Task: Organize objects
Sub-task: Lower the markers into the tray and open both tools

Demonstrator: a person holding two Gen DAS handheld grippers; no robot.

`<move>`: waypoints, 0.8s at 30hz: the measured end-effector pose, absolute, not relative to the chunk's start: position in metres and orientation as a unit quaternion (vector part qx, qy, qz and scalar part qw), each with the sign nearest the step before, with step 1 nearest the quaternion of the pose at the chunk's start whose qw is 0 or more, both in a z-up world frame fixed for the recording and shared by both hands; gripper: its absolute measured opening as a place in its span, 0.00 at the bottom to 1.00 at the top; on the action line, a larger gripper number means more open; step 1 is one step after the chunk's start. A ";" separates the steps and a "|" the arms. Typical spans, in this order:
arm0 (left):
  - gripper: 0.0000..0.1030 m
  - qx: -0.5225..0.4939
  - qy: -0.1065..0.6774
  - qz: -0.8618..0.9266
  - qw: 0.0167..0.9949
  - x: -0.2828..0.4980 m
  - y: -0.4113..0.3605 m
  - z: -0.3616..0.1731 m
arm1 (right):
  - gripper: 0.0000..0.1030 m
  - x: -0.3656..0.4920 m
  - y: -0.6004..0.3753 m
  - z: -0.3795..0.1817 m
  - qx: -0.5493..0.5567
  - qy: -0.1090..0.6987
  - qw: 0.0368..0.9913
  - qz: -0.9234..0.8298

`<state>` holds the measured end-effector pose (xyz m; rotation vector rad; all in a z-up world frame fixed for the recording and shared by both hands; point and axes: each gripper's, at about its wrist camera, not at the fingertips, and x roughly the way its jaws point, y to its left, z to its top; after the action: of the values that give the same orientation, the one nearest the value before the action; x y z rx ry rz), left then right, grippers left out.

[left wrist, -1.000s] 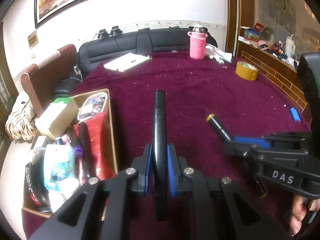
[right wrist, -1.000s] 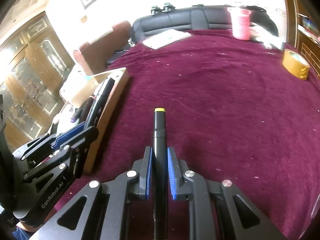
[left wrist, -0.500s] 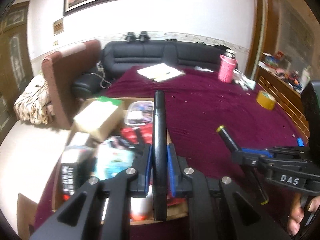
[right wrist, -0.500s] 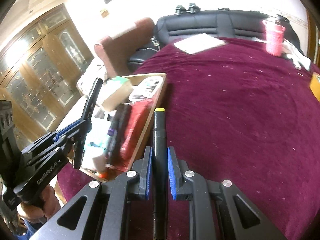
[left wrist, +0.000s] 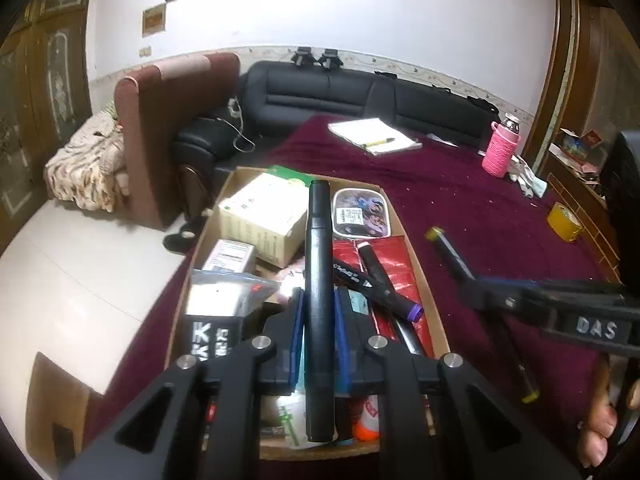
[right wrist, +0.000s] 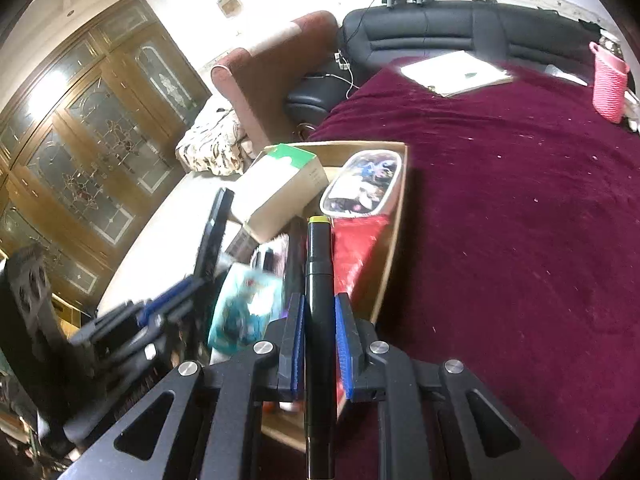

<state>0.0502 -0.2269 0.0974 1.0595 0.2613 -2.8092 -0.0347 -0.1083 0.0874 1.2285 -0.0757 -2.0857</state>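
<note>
My left gripper [left wrist: 319,312] is shut on a black marker [left wrist: 319,264] and holds it above the cardboard box [left wrist: 416,264] full of items. My right gripper [right wrist: 319,320] is shut on a black marker with a yellow cap [right wrist: 319,264] and holds it over the box's right wall [right wrist: 394,240]. The right gripper with its yellow-capped marker [left wrist: 452,256] also shows at the right of the left wrist view. The left gripper with its marker [right wrist: 214,232] shows blurred at the left of the right wrist view.
The box holds a beige carton [left wrist: 264,216], a printed tin [left wrist: 360,212], a red pouch [left wrist: 396,268] and a purple-capped marker [left wrist: 384,280]. On the maroon tabletop [left wrist: 480,208] are a notebook [left wrist: 374,140], a pink bottle [left wrist: 502,152] and a tape roll [left wrist: 564,222]. A sofa stands behind.
Both grippers have moved left from over the tabletop to over the cardboard box, each still holding its marker. The box now fills the middle of both views.
</note>
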 end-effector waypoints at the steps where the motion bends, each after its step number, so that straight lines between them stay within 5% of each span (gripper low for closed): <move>1: 0.14 0.354 0.086 -0.929 0.060 0.048 -0.226 0.096 | 0.16 -0.039 -0.111 0.085 0.478 -0.032 0.351 -0.804; 24: 0.14 0.400 0.099 -0.909 0.058 0.005 -0.245 0.075 | 0.17 -0.088 -0.156 0.052 0.503 -0.045 0.337 -0.794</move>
<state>0.0054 -0.2454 0.0746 1.2113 0.3006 -2.7563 -0.0878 -0.1561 0.0521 1.3107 -0.1173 -2.0703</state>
